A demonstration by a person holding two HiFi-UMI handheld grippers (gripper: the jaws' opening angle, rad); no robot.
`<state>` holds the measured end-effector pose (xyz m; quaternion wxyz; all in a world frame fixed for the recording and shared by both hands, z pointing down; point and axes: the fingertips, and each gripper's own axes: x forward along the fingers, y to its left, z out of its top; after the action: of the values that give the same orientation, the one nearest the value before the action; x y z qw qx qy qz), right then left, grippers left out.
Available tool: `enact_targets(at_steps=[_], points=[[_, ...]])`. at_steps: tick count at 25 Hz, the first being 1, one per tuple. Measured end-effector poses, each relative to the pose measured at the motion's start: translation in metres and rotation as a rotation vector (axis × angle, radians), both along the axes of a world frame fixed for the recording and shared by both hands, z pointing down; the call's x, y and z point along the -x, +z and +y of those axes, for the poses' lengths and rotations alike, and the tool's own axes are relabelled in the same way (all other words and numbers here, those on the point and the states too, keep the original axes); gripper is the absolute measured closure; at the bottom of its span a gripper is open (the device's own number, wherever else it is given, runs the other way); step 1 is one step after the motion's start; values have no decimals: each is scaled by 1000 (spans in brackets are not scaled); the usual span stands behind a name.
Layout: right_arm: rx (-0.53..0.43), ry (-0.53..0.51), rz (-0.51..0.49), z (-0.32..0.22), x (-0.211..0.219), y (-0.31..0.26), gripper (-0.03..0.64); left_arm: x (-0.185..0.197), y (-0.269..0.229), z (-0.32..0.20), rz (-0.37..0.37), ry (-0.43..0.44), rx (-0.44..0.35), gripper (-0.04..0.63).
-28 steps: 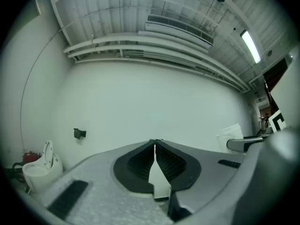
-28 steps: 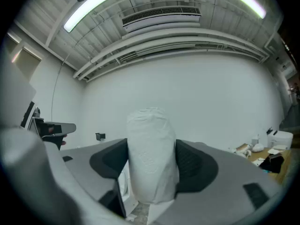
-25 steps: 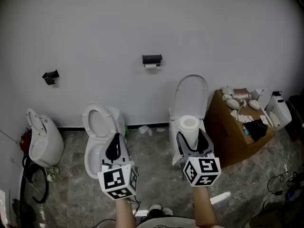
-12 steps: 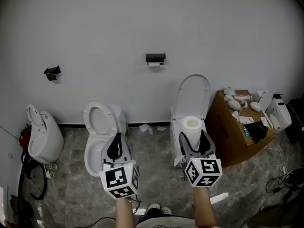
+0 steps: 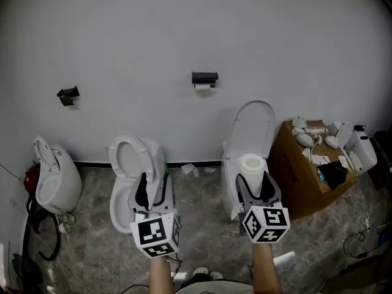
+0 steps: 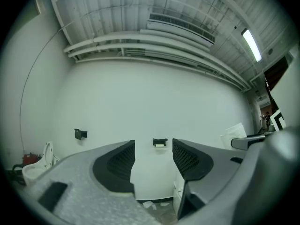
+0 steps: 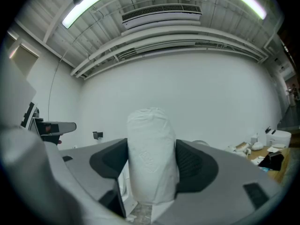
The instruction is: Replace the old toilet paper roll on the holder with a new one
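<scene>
Head view first: what is standing around the claws?

— Three toilets. The left claw (image 5: 152, 187) is showing in front of the middle toilet (image 5: 125, 161), and its jaws are opening with nothing between them. The right claw (image 5: 253, 185) is gripping the new roll (image 5: 252, 166) upright, in front of the right toilet (image 5: 253, 124). A third toilet (image 5: 56, 179) is sitting far off to the left claw's left. A cluttered cardboard box (image 5: 293, 173) is standing just right of the right claw.

And the holder?

— The holder (image 5: 204, 78) is hanging on the wall ahead, between the lines of the two claws and well beyond both. The old roll (image 5: 204, 86) is showing as a thin white strip under it. A second black fitting (image 5: 67, 95) is sticking out of the wall far to the left.

Left gripper view?

— The jaws are standing apart, and the holder is showing through the gap, far off. The black fitting is sitting left of the left jaw. The right claw's body is cutting in at the right edge.

Right gripper view?

— Both pads are pressing on the new roll's sides. It is filling the gap and blocking the wall straight ahead. A small dark bracket (image 7: 97, 135) is peeking out to its left, and I am not making out whether that is the holder. The box's clutter is lying to the right, too small to sort.
</scene>
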<state>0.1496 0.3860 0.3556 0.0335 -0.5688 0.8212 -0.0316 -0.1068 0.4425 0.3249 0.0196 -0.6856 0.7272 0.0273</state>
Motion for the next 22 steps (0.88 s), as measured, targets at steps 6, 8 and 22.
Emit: enact_targets(at_steps=[6,8,22], points=[[2,15,-6,-14,12,6,316,15,5,-17,-26,8,2,359],[4,18,-2,-18,15,8,316,21,9,-22,-23,11,10,359],[40,39,12,-82,22,27,316,43,25,-84,-18,5,37,359]])
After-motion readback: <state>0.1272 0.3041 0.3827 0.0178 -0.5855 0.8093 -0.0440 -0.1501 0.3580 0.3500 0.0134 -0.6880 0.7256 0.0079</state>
